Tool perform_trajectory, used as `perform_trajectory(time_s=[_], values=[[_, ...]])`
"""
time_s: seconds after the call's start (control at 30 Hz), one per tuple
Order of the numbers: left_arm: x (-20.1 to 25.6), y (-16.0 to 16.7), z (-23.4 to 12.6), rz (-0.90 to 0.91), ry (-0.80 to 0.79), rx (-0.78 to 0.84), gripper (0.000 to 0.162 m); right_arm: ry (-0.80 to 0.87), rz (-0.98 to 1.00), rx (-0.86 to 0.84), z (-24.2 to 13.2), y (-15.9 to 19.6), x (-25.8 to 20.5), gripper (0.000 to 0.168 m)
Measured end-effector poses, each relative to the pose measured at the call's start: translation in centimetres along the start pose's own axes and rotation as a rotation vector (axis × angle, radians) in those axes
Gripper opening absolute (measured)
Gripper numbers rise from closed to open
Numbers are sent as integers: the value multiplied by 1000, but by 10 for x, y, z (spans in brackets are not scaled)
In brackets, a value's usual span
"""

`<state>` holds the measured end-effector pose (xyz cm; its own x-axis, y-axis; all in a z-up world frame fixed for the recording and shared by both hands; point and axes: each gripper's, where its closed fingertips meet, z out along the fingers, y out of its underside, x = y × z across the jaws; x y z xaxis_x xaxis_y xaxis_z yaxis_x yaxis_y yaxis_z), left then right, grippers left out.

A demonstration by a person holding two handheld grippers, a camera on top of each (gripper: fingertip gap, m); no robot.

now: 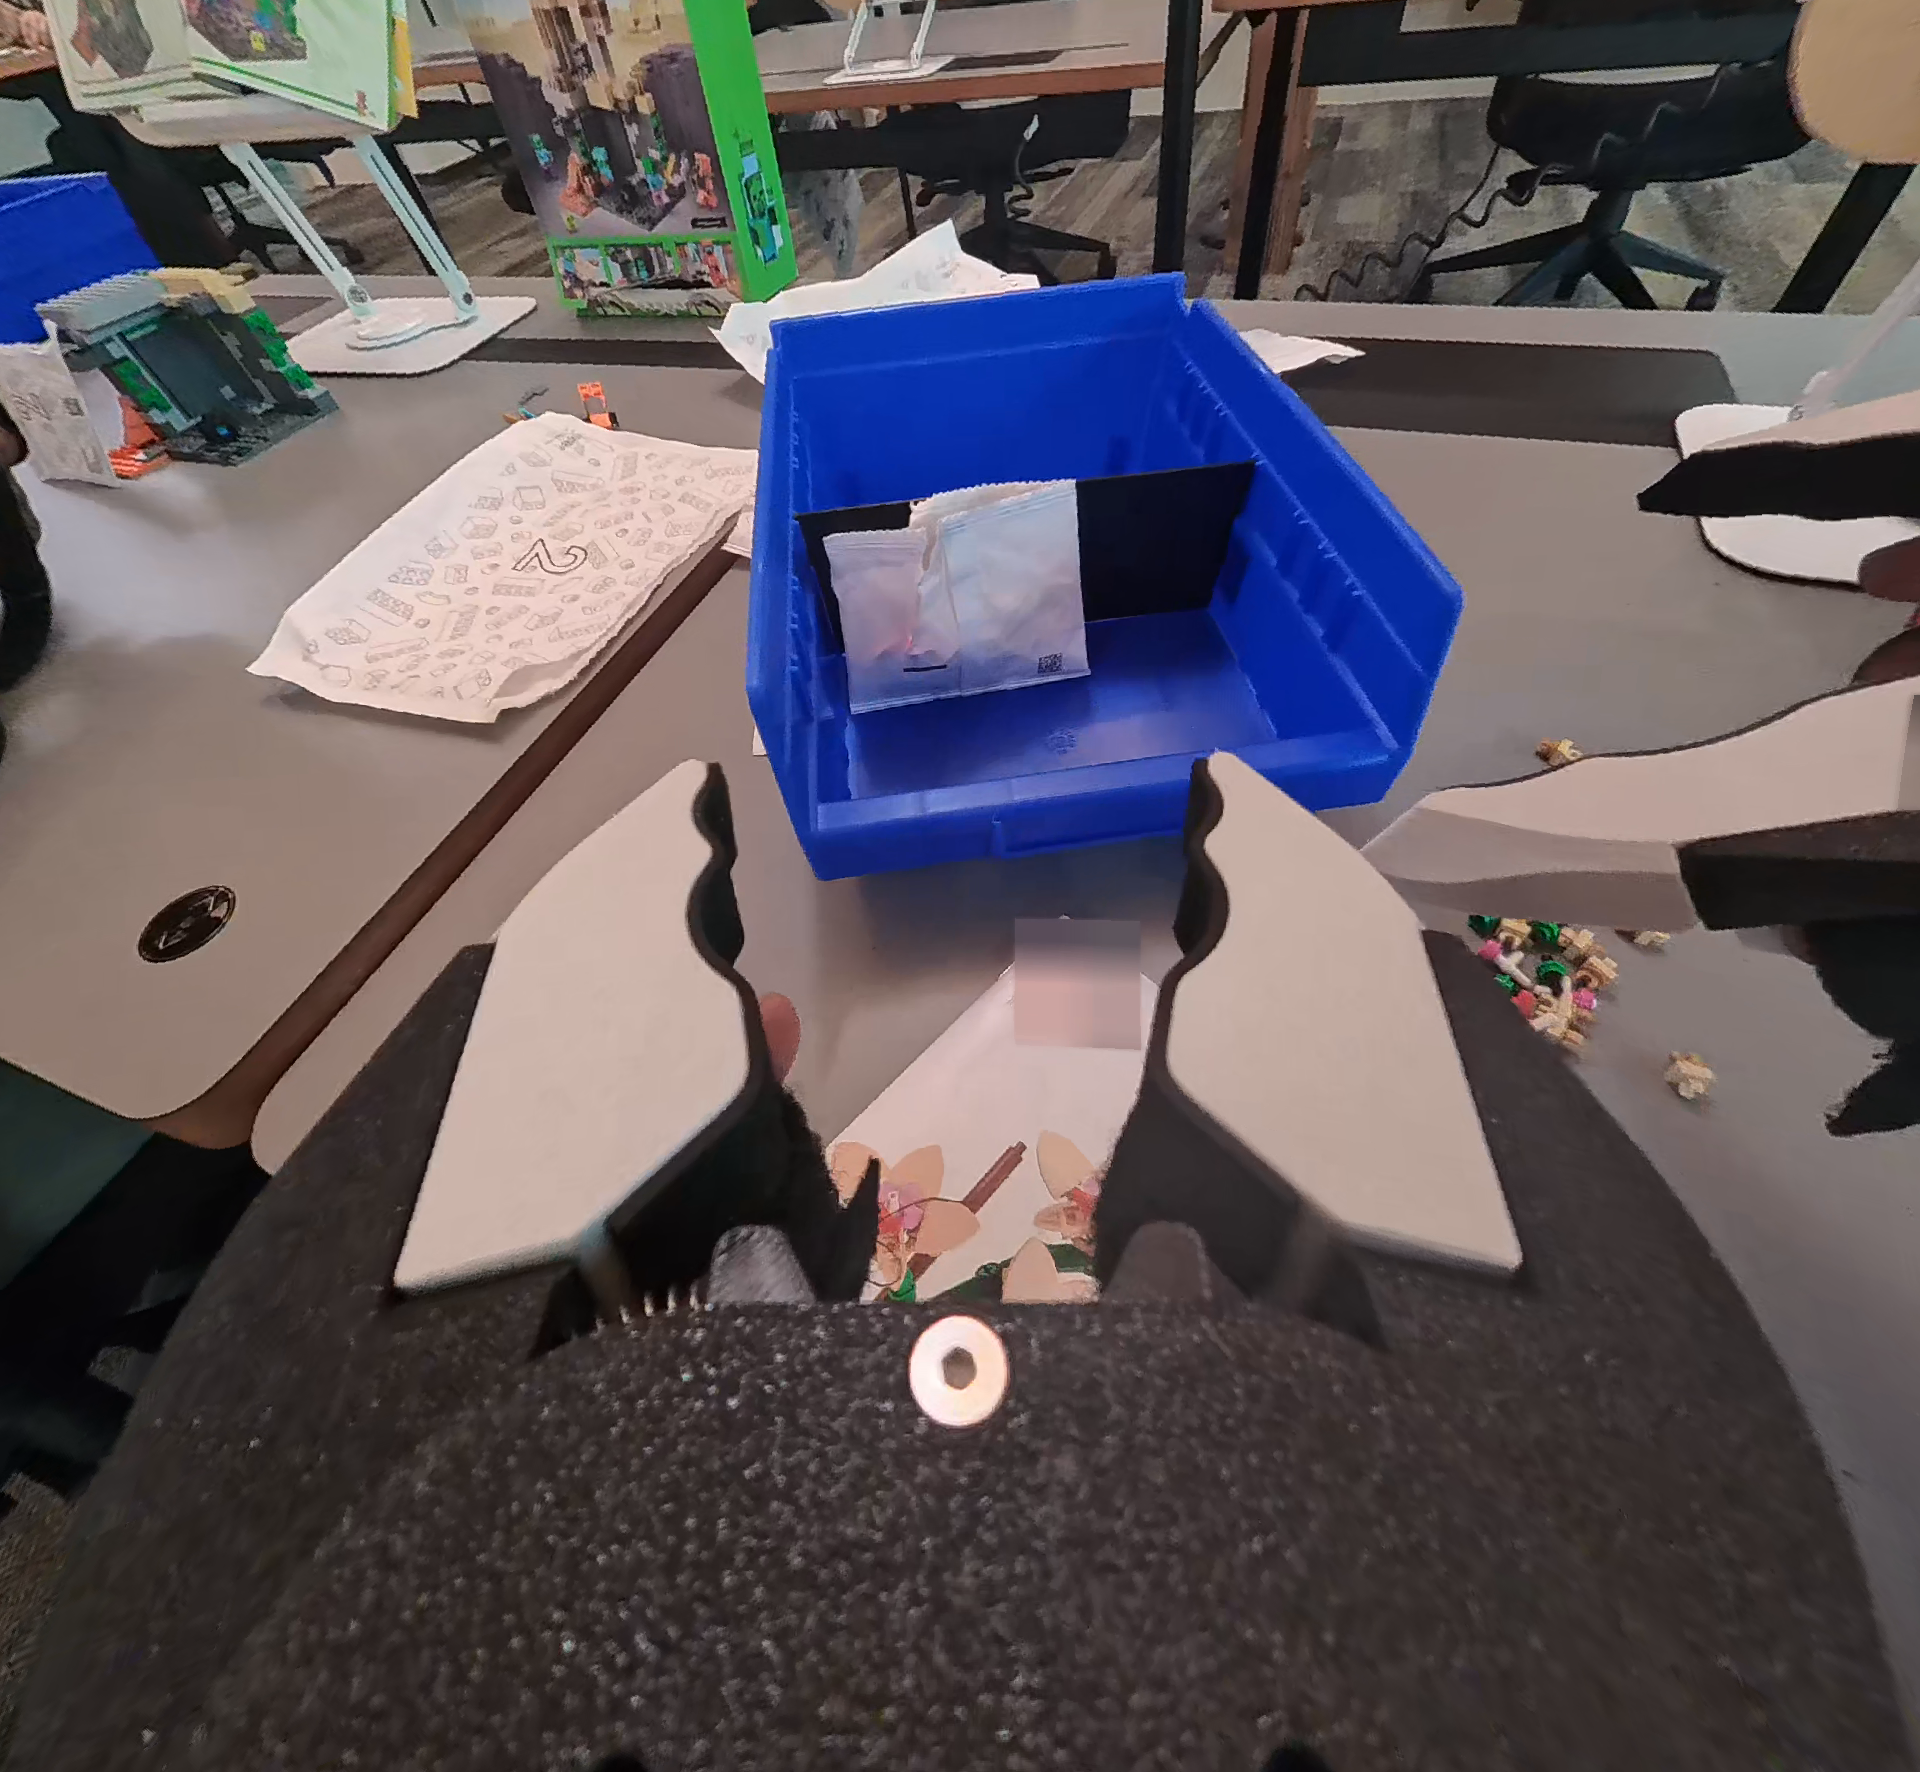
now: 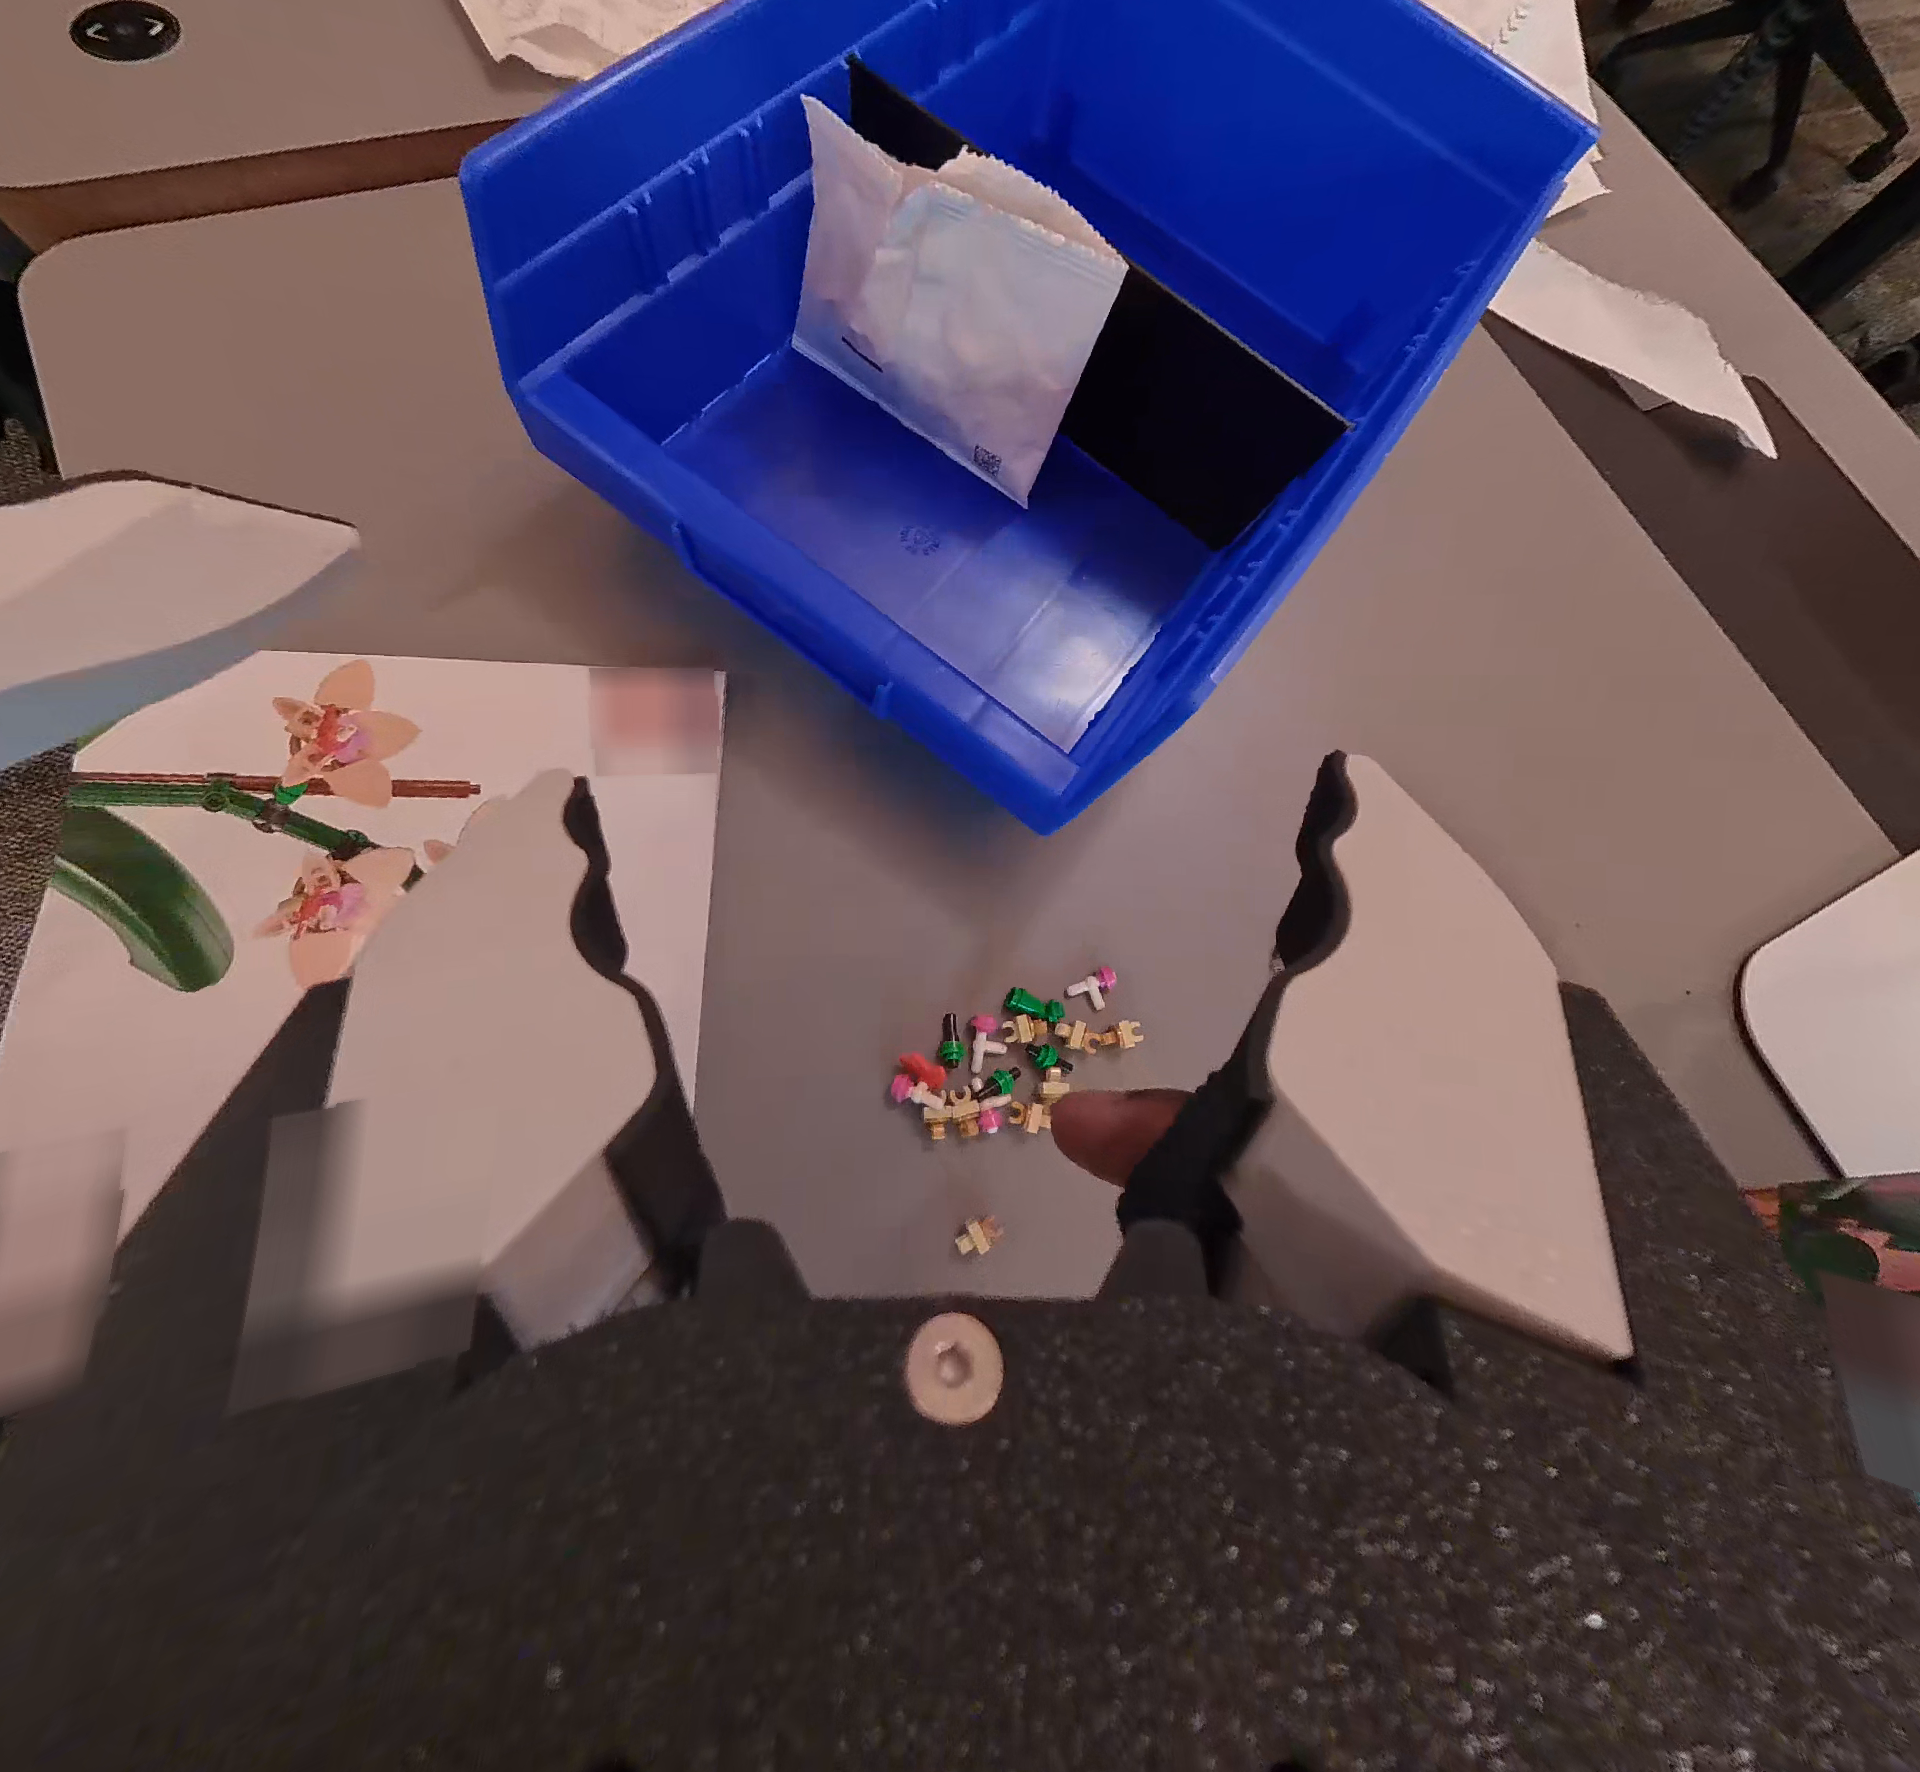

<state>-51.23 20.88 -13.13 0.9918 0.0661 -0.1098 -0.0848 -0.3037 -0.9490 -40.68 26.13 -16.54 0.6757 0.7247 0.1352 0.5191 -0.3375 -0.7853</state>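
Left tongs (image 1: 961, 818) spread wide, empty, hovering over flower booklet (image 1: 935, 1192) before blue bin (image 1: 1340, 579); right tongs (image 2: 961, 813) wide too, empty, above scatter of small bricks (image 2: 1013, 1062) on grey counter (image 2: 1455, 735); white bags (image 2: 956, 309) lean on black divider (image 2: 1195, 403) inside bin.
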Motion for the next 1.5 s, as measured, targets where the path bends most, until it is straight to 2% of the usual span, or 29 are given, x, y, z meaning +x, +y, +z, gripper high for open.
perform_trajectory(time_s=[0.17,0.27,0.37,0.5,0.57,0.63,0.7,0.77,0.83,0.87,0.93,1.0,1.13,1.23,1.37,1.43,1.5], values=[[1,-1,-3,11,-1,8,83,-7,0,-8,-3,2,1,124],[-3,-5,-6,24,-25,36,95,-29,29,40,-8,0,6,122],[-6,-9,-15,65,-31,63,103,-198,123,171,-34,-5,4,122],[22,-13,-24,28,136,168,82,-476,217,390,-95,3,10,118],[53,-13,-30,35,266,236,67,-555,184,448,-125,26,13,117],[91,-11,-35,64,399,298,53,-566,151,480,-151,55,17,113],[129,-2,-37,110,517,284,29,-513,129,541,-173,84,23,93],[163,11,-41,142,634,242,15,-397,138,602,-193,116,36,60],[197,22,-54,139,776,230,7,-248,134,571,-208,157,53,13],[213,27,-63,122,854,225,6,-173,148,527,-214,178,63,5],[246,34,-81,73,1009,220,3,-28,166,471,-234,213,84,5],[275,38,-91,16,1118,221,3,106,150,477,-265,233,105,12],[323,34,-93,2,1204,282,8,381,97,467,-333,266,155,35],[348,28,-97,28,1232,306,9,415,-22,222,-368,312,168,40],[374,29,-114,81,1301,347,11,438,182,-140,-412,410,186,57],[384,34,-117,103,1295,359,11,521,237,-204,-434,446,194,56],[395,38,-119,102,1298,353,11,631,276,-160,-451,467,205,44]])
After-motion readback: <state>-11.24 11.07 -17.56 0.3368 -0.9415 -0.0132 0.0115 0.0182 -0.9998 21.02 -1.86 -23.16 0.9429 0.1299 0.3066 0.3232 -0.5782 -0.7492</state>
